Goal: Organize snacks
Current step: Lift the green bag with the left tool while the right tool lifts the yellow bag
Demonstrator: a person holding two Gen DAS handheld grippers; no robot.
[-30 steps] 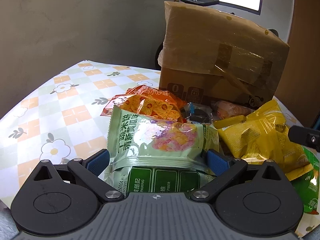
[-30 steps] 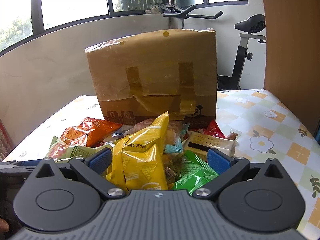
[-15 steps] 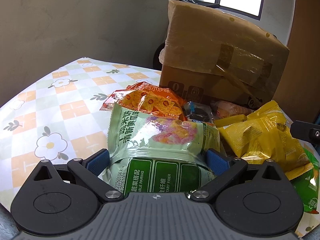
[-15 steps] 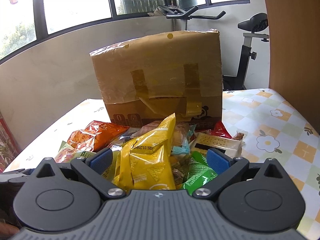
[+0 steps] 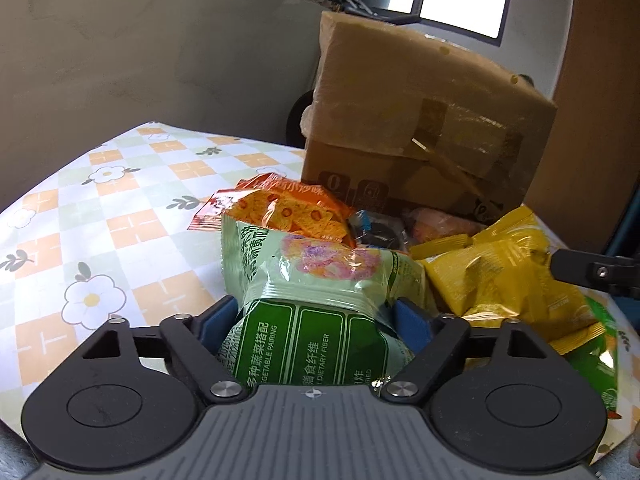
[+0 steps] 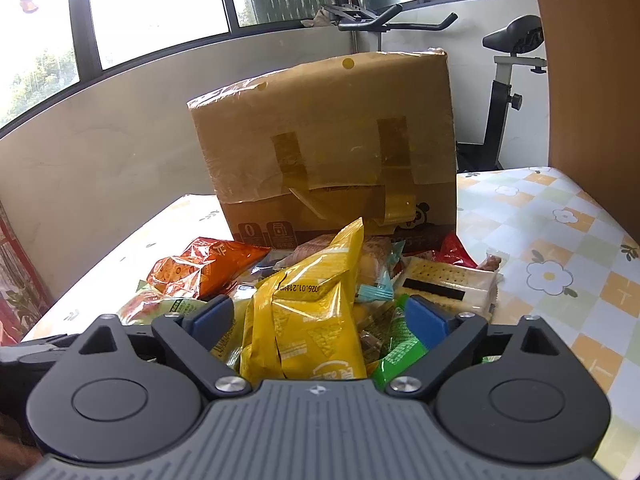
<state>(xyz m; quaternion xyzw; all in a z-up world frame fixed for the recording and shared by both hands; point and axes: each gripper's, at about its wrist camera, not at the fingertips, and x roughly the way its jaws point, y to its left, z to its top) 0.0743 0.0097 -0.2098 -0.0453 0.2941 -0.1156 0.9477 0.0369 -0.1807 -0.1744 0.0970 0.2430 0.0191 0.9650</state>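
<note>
Your left gripper has just been closing and its jaws now pinch the green bag; your right gripper, also closing, straddles the yellow bag without clearly squeezing it. Both bags lie in the heap before the cardboard box. I'd finish both grips, then lift clear.

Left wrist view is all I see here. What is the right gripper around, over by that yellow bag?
Observer: The right gripper straddles the yellow bag; its jaws have just been closing, and the pads are not pressing on it yet.
Operator: Anything to the right of that bag?
Observer: A cracker packet with a black stripe lies flat there, in front of the cardboard box.
Operator: What's behind the box?
Observer: An exercise bike, its saddle showing to the box's right.
</note>
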